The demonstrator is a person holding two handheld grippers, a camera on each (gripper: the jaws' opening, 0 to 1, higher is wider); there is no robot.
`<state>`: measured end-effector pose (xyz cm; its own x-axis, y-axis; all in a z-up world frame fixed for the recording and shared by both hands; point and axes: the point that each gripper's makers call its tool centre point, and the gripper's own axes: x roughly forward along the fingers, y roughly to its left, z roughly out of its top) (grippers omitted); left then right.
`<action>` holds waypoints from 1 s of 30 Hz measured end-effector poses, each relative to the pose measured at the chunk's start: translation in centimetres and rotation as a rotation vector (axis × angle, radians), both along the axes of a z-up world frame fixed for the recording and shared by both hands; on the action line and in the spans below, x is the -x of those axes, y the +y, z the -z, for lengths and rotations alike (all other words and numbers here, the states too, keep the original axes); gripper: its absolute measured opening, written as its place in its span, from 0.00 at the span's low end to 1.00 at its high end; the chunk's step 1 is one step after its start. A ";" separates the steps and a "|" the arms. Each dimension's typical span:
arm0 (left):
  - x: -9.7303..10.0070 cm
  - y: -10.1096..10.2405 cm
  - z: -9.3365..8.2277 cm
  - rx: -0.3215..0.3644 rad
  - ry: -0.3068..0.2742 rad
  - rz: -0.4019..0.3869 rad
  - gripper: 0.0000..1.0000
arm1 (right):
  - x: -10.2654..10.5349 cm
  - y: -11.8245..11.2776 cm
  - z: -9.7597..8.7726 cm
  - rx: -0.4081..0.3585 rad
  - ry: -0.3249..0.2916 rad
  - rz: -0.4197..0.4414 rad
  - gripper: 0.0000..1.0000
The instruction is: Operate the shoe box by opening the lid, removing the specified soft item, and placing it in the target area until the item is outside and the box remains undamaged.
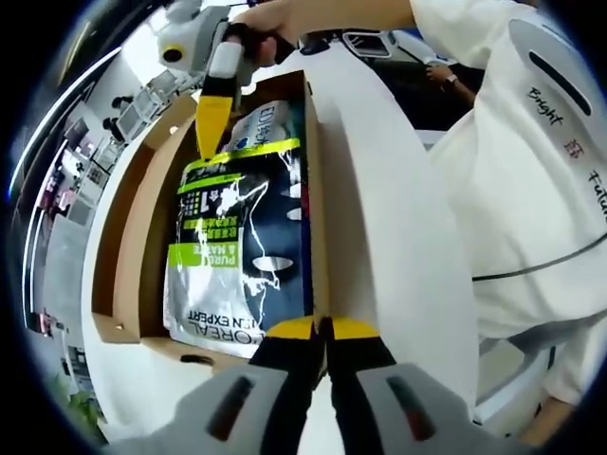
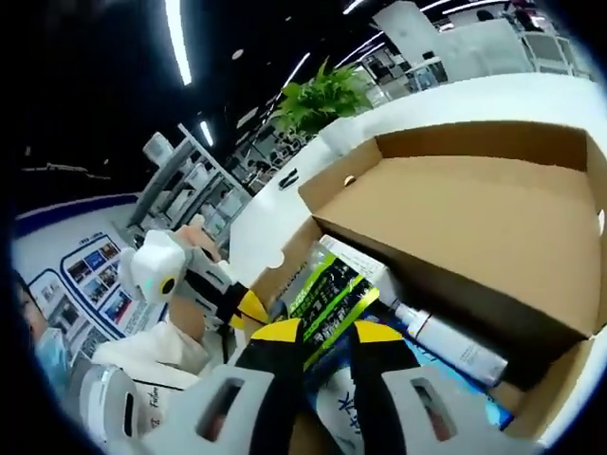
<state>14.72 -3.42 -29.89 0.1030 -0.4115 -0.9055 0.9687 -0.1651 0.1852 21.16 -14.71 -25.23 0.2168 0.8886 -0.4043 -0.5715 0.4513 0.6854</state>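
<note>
**Both grippers at the open shoe box, pouch inside**

My left gripper (image 1: 322, 332) has its yellow-tipped jaws pressed together, apparently pinching the near wall of the shoe box (image 1: 128, 246). Just beyond those tips, inside the box, lies the L'Oreal pouch (image 1: 237, 256), silver, dark and green. My right gripper (image 2: 320, 334) has its jaws narrowly parted around the pouch's green-striped top edge; I cannot tell whether they grip it. Ahead of it the lid (image 2: 474, 227) stands open, with a white bottle (image 2: 446, 341) beside the pouch.
</note>
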 end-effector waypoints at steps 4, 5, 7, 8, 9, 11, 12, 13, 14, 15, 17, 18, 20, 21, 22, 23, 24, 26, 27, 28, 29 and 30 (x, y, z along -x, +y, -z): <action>0.0 0.0 0.0 0.000 -0.001 0.001 0.03 | 0.0 0.6 -0.1 -0.004 -0.022 0.002 0.16; 0.0 0.0 0.0 0.001 -0.003 -0.001 0.03 | 0.0 0.9 0.0 0.001 -0.025 -0.004 0.17; 0.0 0.0 0.0 0.001 -0.007 -0.001 0.03 | 0.1 1.1 -0.2 -0.001 -0.029 -0.012 0.17; 0.0 0.0 0.0 0.002 -0.009 -0.001 0.03 | 0.1 1.2 -0.3 -0.003 -0.031 -0.015 0.17; -0.1 0.0 0.0 0.003 -0.010 -0.001 0.03 | 0.1 1.3 -0.4 -0.007 -0.033 -0.012 0.17; -0.1 0.0 0.0 0.004 -0.011 -0.003 0.03 | 0.1 1.5 -0.5 -0.006 -0.037 -0.025 0.17; -0.1 0.0 0.0 0.002 -0.012 -0.002 0.03 | 0.0 1.5 -0.5 -0.003 -0.035 -0.024 0.16; -0.1 0.0 0.0 0.001 -0.012 -0.004 0.03 | -0.1 1.5 -0.4 -0.002 -0.038 -0.020 0.16; -0.1 0.0 0.0 0.000 -0.012 -0.003 0.03 | -0.2 1.7 -0.3 -0.003 -0.038 -0.018 0.16; -0.1 0.0 0.0 0.000 -0.012 -0.004 0.03 | -0.2 1.8 -0.1 -0.002 -0.035 -0.015 0.17; -0.1 0.0 0.0 0.001 -0.009 -0.005 0.03 | -0.4 2.1 0.0 -0.010 -0.034 -0.007 0.17; -0.1 0.0 0.0 0.002 -0.008 -0.005 0.03 | -0.4 2.3 0.1 -0.015 -0.032 -0.008 0.18; -0.1 0.0 0.0 0.002 -0.003 -0.007 0.03 | -0.7 2.6 0.1 -0.013 -0.031 -0.005 0.18; -0.1 0.0 0.0 0.001 -0.001 -0.009 0.03 | -0.9 2.6 0.0 -0.010 -0.037 -0.005 0.18; -0.1 0.0 0.0 0.001 0.002 -0.012 0.03 | -1.0 2.8 0.0 -0.008 -0.038 -0.008 0.19; -0.1 0.0 0.0 0.001 0.004 -0.015 0.03 | -0.7 2.9 0.0 -0.004 -0.038 -0.010 0.19; -0.1 0.0 0.0 0.001 0.004 -0.013 0.03 | -0.6 3.1 -0.2 -0.006 -0.043 -0.011 0.19; -0.1 0.0 0.0 0.002 0.010 -0.018 0.03 | -0.7 3.4 -0.3 -0.007 -0.048 -0.013 0.20; -0.1 0.0 0.0 0.002 0.007 -0.019 0.03 | -0.6 3.6 -0.4 -0.010 -0.052 -0.017 0.20; -0.1 0.0 0.0 0.004 0.001 -0.019 0.03 | -0.5 3.8 -0.3 -0.010 -0.048 -0.021 0.20; -0.1 0.0 0.0 0.006 -0.001 -0.019 0.03 | -0.6 3.8 -0.2 -0.008 -0.043 -0.020 0.20; -0.1 0.0 0.0 0.007 -0.003 -0.020 0.03 | -0.7 3.9 0.0 -0.004 -0.040 -0.015 0.20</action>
<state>14.80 -3.39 -29.91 0.1137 -0.4159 -0.9023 0.9714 -0.1442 0.1888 21.81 -10.80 -25.25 0.2194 0.8935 -0.3919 -0.6048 0.4397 0.6640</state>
